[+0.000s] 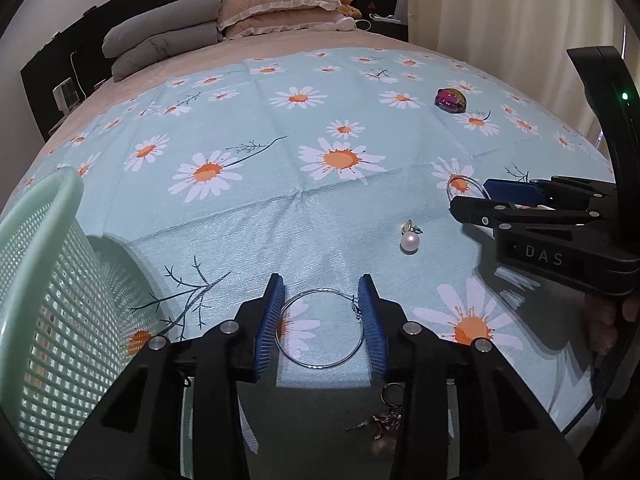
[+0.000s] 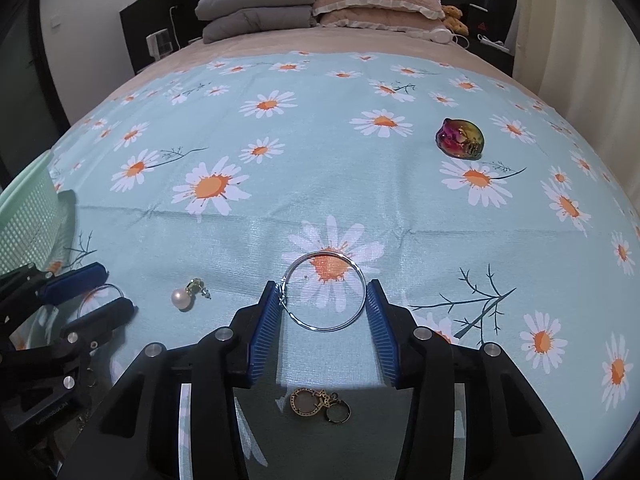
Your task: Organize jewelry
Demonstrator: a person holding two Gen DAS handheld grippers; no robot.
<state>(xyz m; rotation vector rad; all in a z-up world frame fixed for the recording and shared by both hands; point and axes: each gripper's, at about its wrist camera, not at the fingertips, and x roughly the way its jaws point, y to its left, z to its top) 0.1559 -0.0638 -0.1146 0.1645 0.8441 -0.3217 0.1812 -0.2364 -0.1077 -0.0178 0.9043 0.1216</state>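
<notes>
Silver hoop earrings, two of them, one per gripper, both flat on the daisy-print cloth (image 2: 280, 208). Left gripper (image 1: 322, 320) straddles its hoop (image 1: 322, 328): the right pad (image 1: 372, 320) meets the clasp side, the left pad (image 1: 272, 316) is at the wire's edge, but I cannot tell if either presses. Right gripper (image 2: 324, 310) same story with the second hoop (image 2: 325, 292): wire and clasp reach both pads, ring not lifted, so jaws part-way closed around it, grip not confirmed.

Progress, judging by the layout: early. Nothing visible inside the mint green mesh basket (image 1: 48, 280) from these angles, though its interior is mostly hidden. Pearl stud earring (image 1: 410, 240) sits loose between the two grippers. Iridescent shell-shaped piece (image 2: 460, 138) lies well apart, far side of the cloth. So all pieces seen are left to sort.

View differences: right wrist view shows a gold openwork charm with a small ring (image 2: 320, 402) under the gripper body, clear there. Left wrist view has its own dim gold cluster (image 1: 384, 420) under the body, too dark to identify. Left view shows the basket wall close up; right view only catches its edge. Left view also shows the person's fingers on the right handle.
</notes>
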